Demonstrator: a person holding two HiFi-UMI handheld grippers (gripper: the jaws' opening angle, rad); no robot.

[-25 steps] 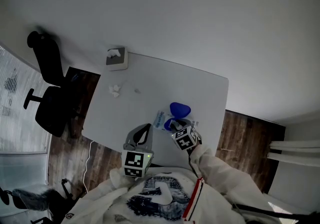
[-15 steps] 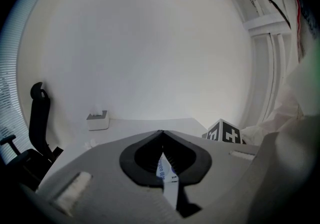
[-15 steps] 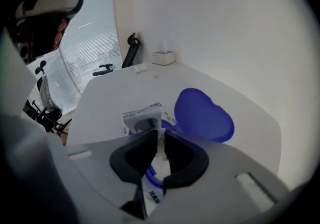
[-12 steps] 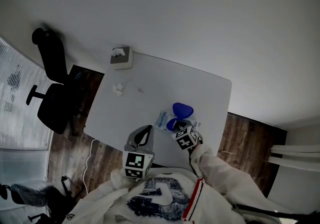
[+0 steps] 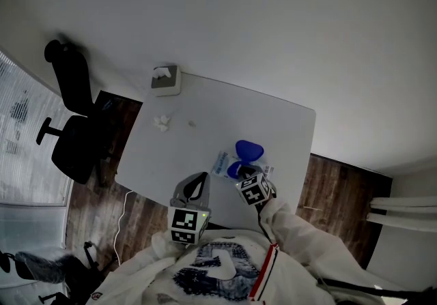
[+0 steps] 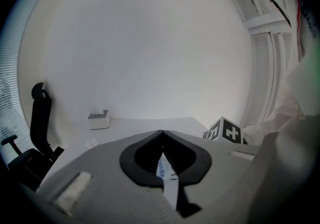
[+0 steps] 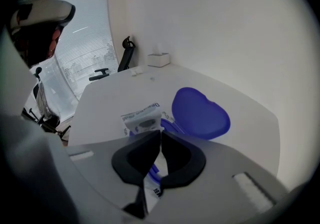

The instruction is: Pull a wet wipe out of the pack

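The wet wipe pack (image 5: 220, 162) lies near the front edge of the white table (image 5: 205, 112), its blue lid (image 5: 249, 150) flipped open. In the right gripper view the pack (image 7: 142, 118) sits just beyond the jaws, beside the lid (image 7: 200, 113). My right gripper (image 7: 160, 133) is shut at the blue-rimmed opening, pinching what looks like a bit of white wipe. My left gripper (image 6: 160, 133) is shut too, with a printed strip of the pack's end (image 6: 162, 168) between its jaws. In the head view the left gripper (image 5: 205, 175) is at the pack's left end and the right gripper (image 5: 235, 172) is over its middle.
A tissue box (image 5: 165, 80) stands at the table's far left corner, with a crumpled tissue (image 5: 161, 122) near it. A black office chair (image 5: 72, 119) stands on the wooden floor to the left. The table's front edge runs just under both grippers.
Both grippers and the pack stay where they were. Only the head view has shifted a little.
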